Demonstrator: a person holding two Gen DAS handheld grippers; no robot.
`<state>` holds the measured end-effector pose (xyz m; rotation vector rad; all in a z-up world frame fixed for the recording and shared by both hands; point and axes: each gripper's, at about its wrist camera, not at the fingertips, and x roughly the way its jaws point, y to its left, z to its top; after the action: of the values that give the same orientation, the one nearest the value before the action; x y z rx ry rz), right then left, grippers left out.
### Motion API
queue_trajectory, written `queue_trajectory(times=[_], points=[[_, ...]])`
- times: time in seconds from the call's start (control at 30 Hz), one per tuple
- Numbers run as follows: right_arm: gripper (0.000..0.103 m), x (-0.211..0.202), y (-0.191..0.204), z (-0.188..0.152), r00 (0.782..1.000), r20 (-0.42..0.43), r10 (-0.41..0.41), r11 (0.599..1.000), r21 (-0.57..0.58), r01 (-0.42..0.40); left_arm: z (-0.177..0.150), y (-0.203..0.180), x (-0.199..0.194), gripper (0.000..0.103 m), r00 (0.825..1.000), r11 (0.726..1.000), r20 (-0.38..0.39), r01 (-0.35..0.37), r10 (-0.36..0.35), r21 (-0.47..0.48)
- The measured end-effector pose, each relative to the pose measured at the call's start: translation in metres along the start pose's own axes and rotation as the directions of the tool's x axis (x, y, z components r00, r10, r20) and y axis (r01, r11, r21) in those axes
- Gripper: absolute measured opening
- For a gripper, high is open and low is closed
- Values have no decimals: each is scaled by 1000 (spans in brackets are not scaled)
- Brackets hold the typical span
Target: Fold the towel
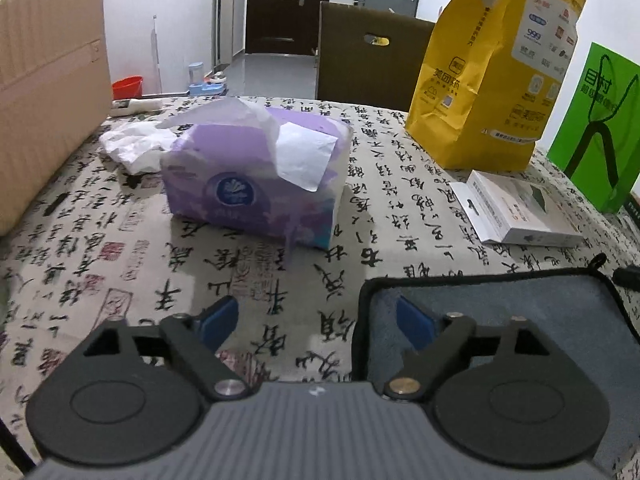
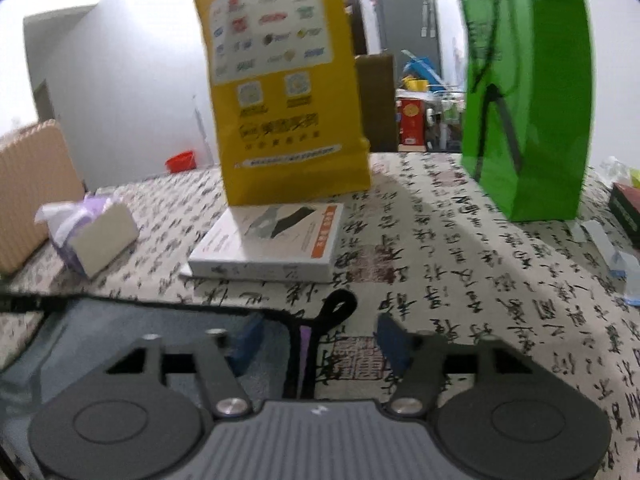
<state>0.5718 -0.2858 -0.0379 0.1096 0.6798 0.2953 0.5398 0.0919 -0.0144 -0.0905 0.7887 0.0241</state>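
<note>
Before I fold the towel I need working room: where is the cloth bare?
Bare: between tissue pack and towel; right of the towel, before the green bag. Crowded: white box against the yellow bag, just behind the towel.

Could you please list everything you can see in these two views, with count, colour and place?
towel: one, grey with black edging, near edge of table
tablecloth: one, beige with black writing, covering table
tissue pack: one, purple, left of centre
crumpled tissue: one, white, behind tissue pack
yellow bag: one, standing at back
green bag: one, standing back right
white box: one, flat before yellow bag
suitcase: one, beige, far left
left gripper: open, fingers straddling towel's left corner
right gripper: open, over towel's right corner
</note>
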Motion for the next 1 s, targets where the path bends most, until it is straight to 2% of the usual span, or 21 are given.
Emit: queue_trajectory(times=[0.07,0.23,0.33,1.0], points=[[66,-7,-2,2,1000,3,-2,1000,14,2,-1,-2,-9,95,1000,1000,-2,-8,8,11],[82,-28,2,5,1000,9,-19,1000,4,19,-1,-6,-34,99,1000,1000,12,-12,12,19],[88,-42,7,4,1000,15,-22,1000,-9,22,-2,-9,-50,100,1000,1000,23,-15,15,24],[88,-134,25,-22,997,56,-43,998,-36,45,-41,-30,-150,101,997,997,78,11,-16,73]])
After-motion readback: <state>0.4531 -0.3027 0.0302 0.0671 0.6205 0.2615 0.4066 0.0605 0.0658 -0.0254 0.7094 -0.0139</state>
